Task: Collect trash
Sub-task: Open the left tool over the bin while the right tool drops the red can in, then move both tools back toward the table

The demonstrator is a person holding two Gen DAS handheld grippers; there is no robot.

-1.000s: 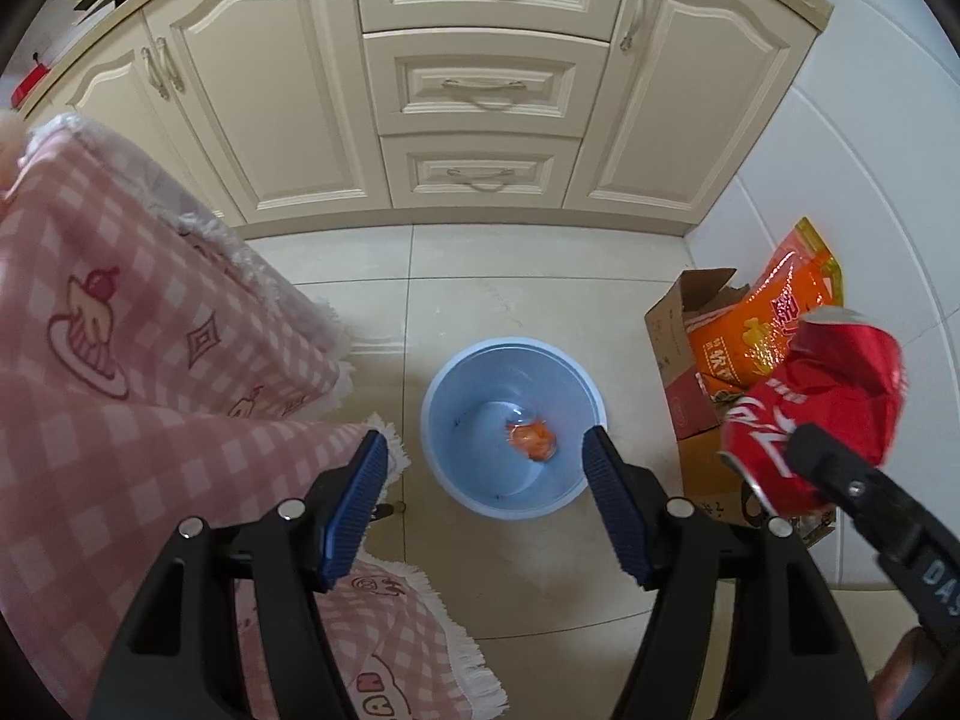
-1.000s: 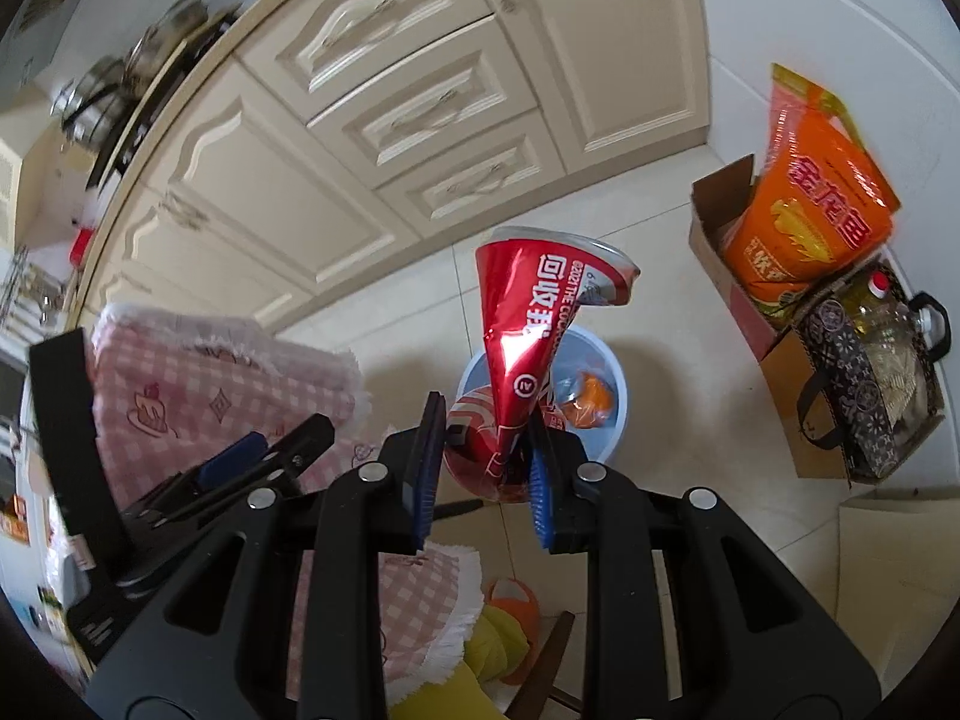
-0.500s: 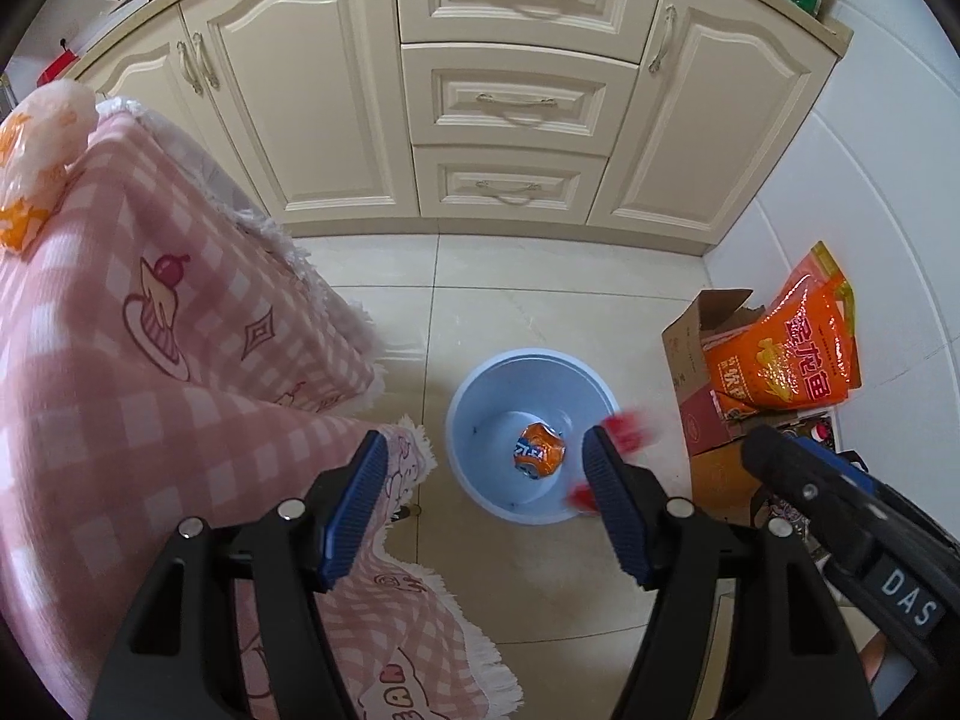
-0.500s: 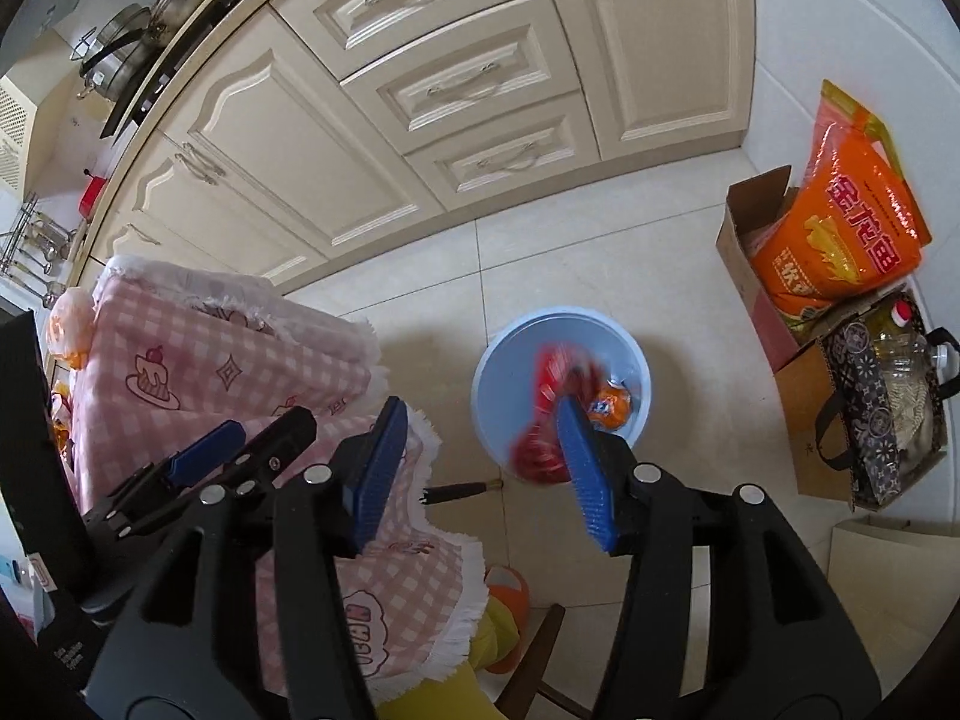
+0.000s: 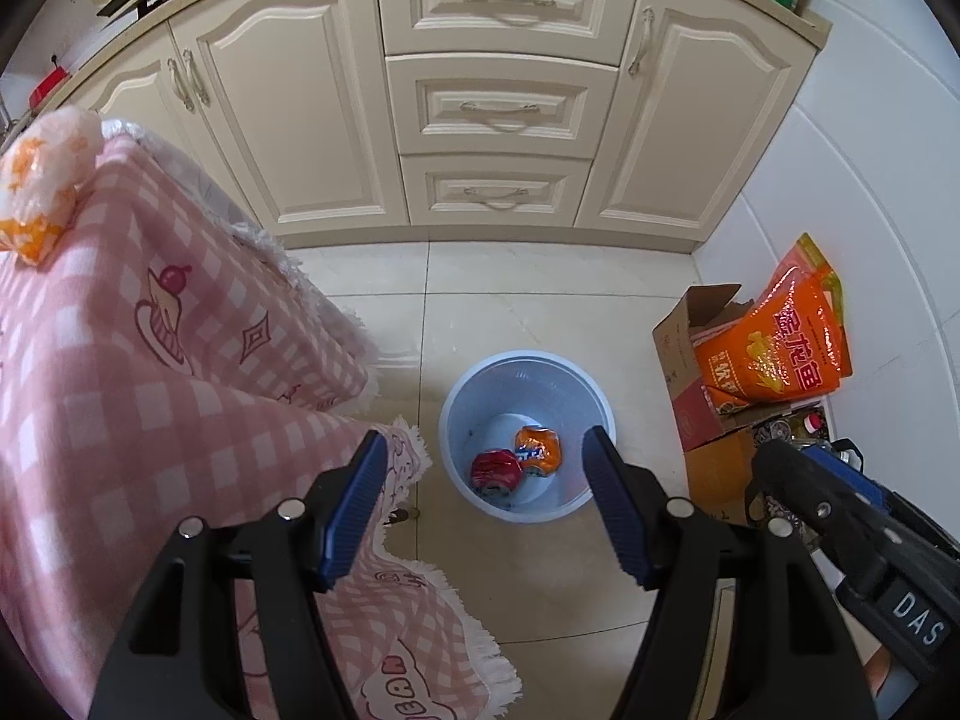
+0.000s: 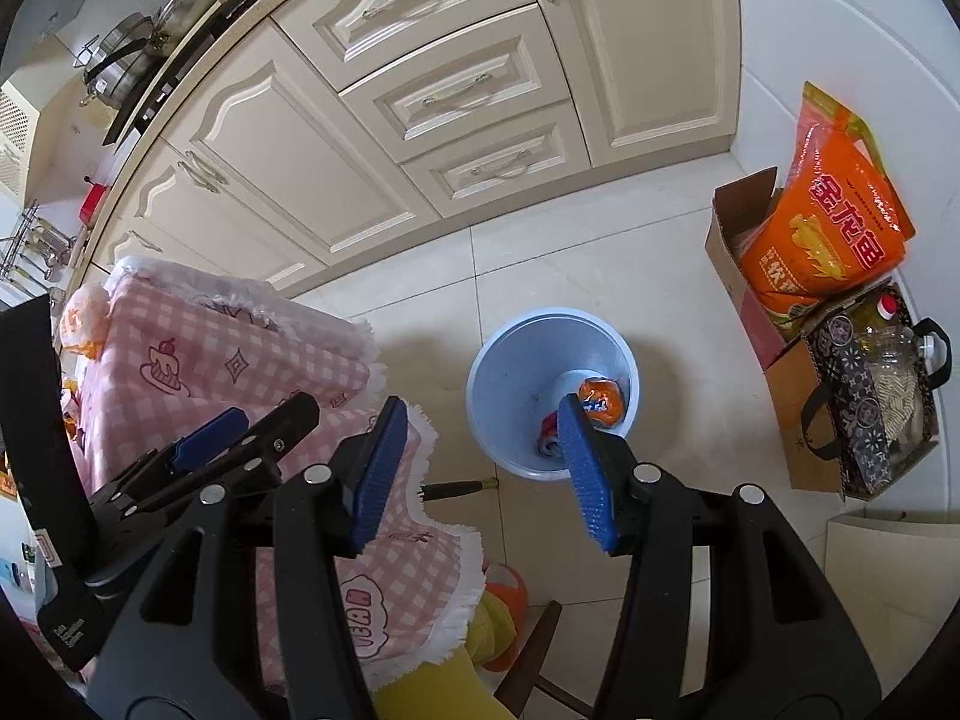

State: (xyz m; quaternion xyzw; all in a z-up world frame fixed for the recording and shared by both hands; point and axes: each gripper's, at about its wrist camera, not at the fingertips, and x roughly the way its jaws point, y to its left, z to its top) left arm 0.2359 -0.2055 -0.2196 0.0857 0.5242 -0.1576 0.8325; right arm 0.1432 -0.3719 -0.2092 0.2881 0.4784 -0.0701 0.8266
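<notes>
Both cans sit in the blue bin (image 5: 462, 408) and both tools, left tool (image 5: 480, 510) and right tool (image 6: 480, 468), are released and empty, so the risk is missing the crumpled wrapper (image 5: 39, 192) at 10 o'clock on the tabletop (image 5: 120, 360) or snagging the cloth's fringe.

Left claw (image 5: 483, 471) wide open – right past its tips the blue bin (image 5: 576, 384) holds a red can (image 5: 495, 469) touching an orange can (image 5: 538, 450).

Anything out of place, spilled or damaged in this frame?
Nothing spilled. Both crushed cans, red and orange, lie inside the blue bin. One crumpled orange-and-white wrapper sits on the pink checked tablecloth, uncollected. Both grippers, left and right, are open and empty.
</notes>
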